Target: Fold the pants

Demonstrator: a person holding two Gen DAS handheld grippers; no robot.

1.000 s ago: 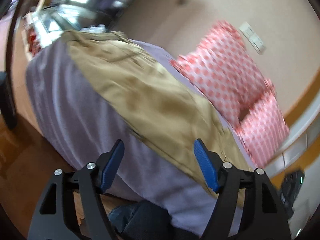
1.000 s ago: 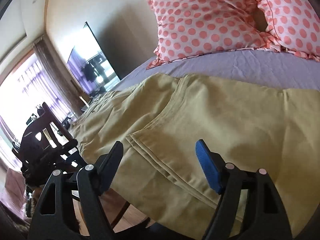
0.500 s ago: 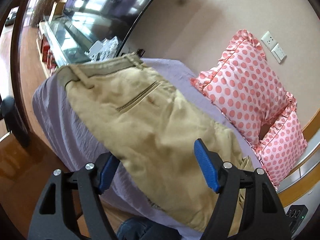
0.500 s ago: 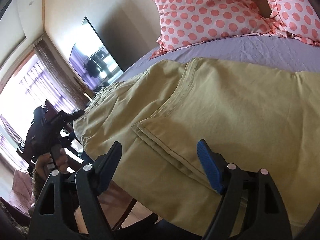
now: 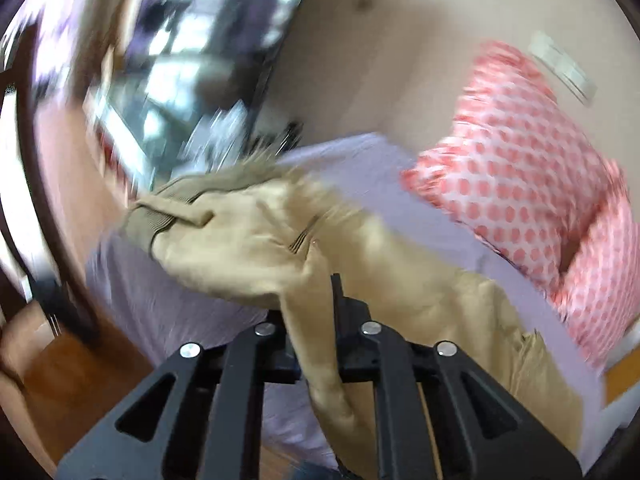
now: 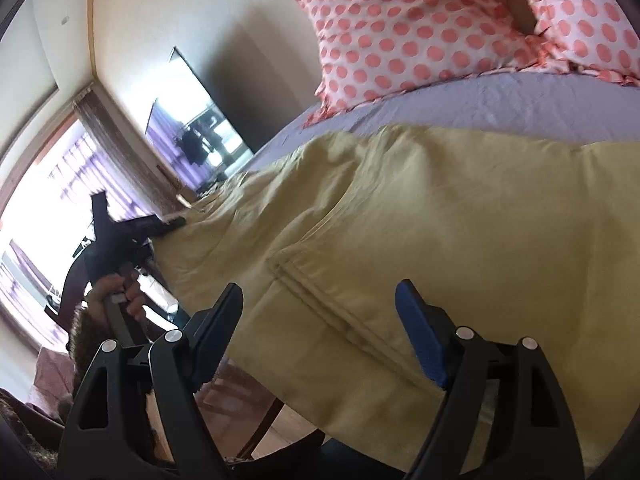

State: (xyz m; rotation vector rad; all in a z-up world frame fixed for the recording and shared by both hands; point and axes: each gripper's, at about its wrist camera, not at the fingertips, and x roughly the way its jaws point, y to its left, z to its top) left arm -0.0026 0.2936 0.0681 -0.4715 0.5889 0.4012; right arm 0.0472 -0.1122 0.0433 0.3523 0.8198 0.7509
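Note:
Khaki pants [image 5: 256, 248] lie along the lilac bed [image 5: 372, 168], waistband at the far end in the left wrist view. My left gripper [image 5: 310, 304] is shut on the near edge of the pants, and the cloth bunches and lifts between the jaws. In the right wrist view the pants [image 6: 460, 216] spread flat with a folded hem edge [image 6: 320, 292] in front. My right gripper [image 6: 320, 320] is open and empty just above that hem. The left gripper [image 6: 120, 236] also shows there at the pants' far edge, held in a hand.
Two pink polka-dot pillows [image 5: 520, 168] lean at the head of the bed [image 6: 520, 104]. A TV [image 6: 196, 140] on a low cabinet stands beyond the foot. A window [image 6: 36, 232] lies at left. Wooden floor [image 5: 60, 384] lies below the bed edge.
My left gripper has closed on the pants' edge and is pulling the cloth up; the view is blurred with motion. My right gripper has edged closer to the hem and stays open.

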